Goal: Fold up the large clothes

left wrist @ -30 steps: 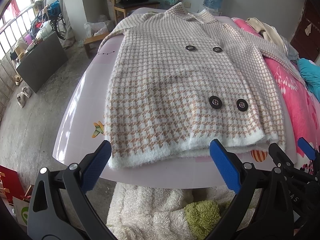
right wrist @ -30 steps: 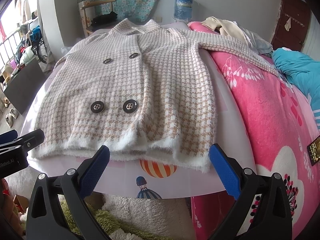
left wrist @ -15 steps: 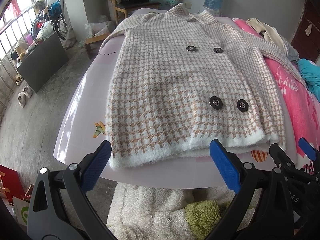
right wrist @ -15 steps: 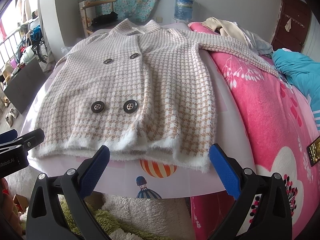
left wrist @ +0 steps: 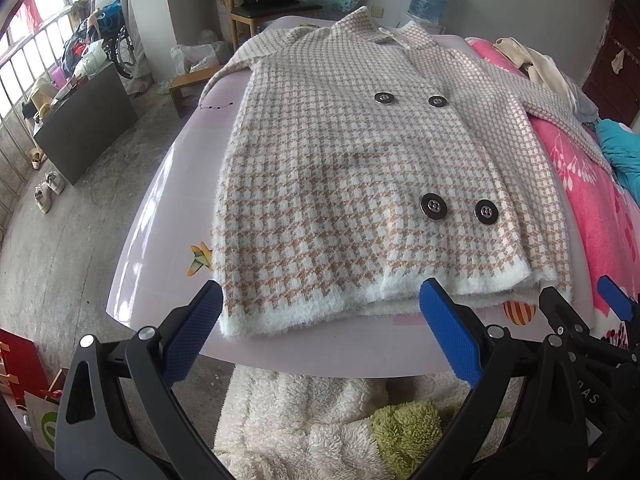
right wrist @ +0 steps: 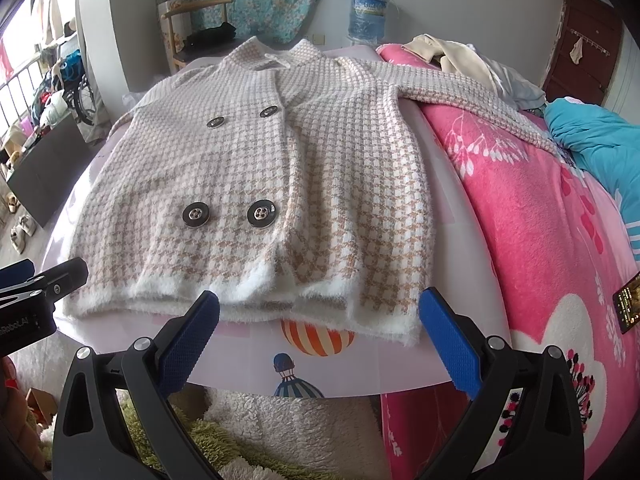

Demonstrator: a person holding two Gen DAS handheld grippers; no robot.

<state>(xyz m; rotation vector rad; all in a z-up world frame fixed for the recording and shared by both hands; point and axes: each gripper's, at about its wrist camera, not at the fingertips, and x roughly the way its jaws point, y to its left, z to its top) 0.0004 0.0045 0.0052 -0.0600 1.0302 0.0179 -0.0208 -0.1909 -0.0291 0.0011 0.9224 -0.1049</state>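
Both hand-held grippers [left wrist: 320,320] [right wrist: 320,328] wide at coat hem [left wrist: 360,300].

Bare table edge [left wrist: 320,344] lay clear before the coat's hem [left wrist: 304,312]. A pink blanket [right wrist: 540,216] crowded the right side; open floor [left wrist: 80,216] lay left.

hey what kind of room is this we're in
Probably a lived-in bedroom: a bed with a pink blanket beside the table holding the checked coat, plus a wooden chair and a water jug.
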